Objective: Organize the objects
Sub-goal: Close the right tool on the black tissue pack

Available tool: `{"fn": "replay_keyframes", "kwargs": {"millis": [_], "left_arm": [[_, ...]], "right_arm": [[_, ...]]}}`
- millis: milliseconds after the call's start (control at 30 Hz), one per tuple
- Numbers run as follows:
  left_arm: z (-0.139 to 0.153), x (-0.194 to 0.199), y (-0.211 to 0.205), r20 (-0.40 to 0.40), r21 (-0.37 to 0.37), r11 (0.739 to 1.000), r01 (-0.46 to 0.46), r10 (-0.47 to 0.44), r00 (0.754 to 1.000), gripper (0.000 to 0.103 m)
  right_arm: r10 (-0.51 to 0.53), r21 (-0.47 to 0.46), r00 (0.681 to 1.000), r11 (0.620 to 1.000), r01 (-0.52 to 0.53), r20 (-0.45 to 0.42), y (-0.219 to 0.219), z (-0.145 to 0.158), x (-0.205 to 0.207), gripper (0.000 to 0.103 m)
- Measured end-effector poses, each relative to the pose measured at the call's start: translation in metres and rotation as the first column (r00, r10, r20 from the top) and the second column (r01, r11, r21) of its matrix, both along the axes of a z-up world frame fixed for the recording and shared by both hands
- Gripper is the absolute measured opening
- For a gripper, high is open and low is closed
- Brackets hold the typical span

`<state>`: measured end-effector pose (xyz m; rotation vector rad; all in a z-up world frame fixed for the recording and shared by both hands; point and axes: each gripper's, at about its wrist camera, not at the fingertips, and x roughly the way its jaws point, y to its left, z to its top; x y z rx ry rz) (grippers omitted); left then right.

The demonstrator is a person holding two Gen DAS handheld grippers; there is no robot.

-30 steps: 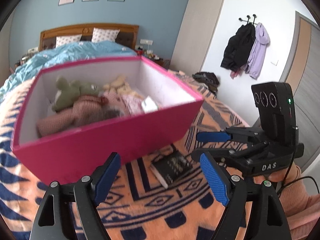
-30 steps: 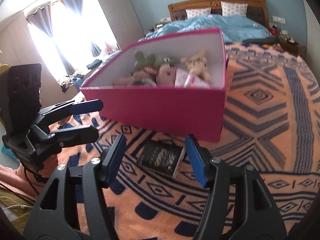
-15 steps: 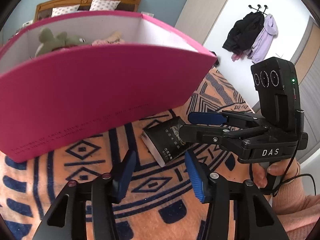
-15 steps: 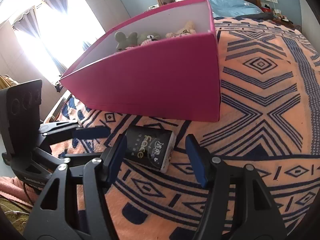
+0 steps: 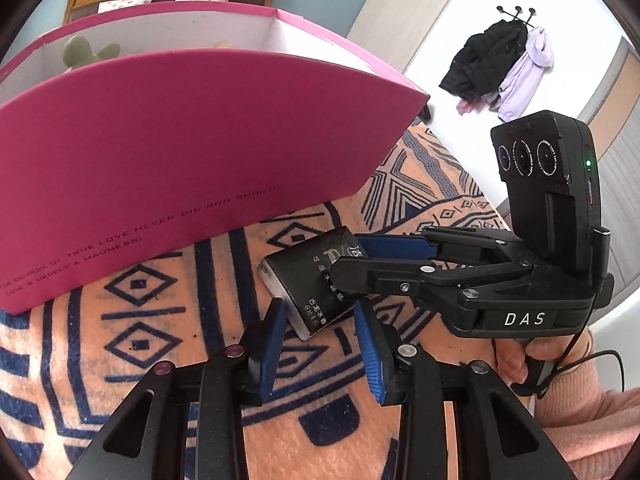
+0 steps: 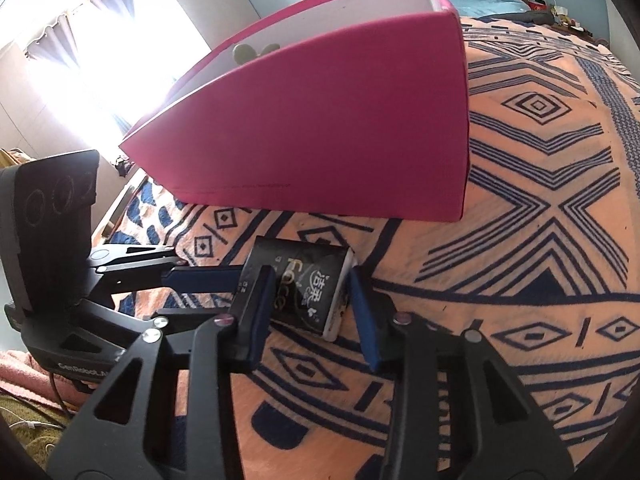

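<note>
Closing my right gripper (image 6: 308, 304) on the tissue pack (image 6: 304, 292) at frame centre, left gripper (image 5: 320, 332) clamped on its other end, I judged lifting into the pink box (image 6: 360, 120) came next.

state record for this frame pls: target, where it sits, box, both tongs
target: black tissue pack, lying flat on patterned blanket
box: pink box just behind the pack, open top, green plush toy inside
left tongs: shut on the pack's near corner
right tongs: closing, pack between the pads, both seem to touch it
lift: not yet, pack on blanket
</note>
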<state>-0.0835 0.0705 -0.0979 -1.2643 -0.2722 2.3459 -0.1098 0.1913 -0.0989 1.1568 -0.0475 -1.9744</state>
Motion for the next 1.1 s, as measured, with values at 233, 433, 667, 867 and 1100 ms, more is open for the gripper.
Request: {"fn": "replay_keyframes", "kwargs": {"millis": [233,433,667,867,1100], "left_arm": [[0.001,0.005,-0.005,-0.001,-0.006,1.000,-0.010,0.010,1.000,0.035],[0.005,0.006,-0.008,-0.017,-0.009,1.000,-0.023,0.022,1.000,0.035],[0.001,0.001,-0.007,0.004,0.015,1.000,-0.020,0.020,1.000,0.035],[0.000,0.001,-0.007,0.013,0.025,0.999,-0.022,0.021,1.000,0.035],[0.006,0.006,-0.008,-0.009,0.020,1.000,-0.020,0.020,1.000,0.035]], "right_arm": [[0.021,-0.004,1.000,1.000,-0.021,0.020,0.001,0.000,0.008,0.041],[-0.014,-0.055,0.998,0.998,0.017,0.061,0.010,-0.002,0.001,0.044],[-0.001,-0.045,0.999,0.999,0.003,0.043,0.004,0.001,0.003,0.044],[-0.002,-0.034,1.000,0.999,0.003,0.027,0.001,0.002,0.005,0.039],[0.001,-0.037,1.000,0.999,0.000,0.022,0.002,0.002,0.007,0.039]]}}
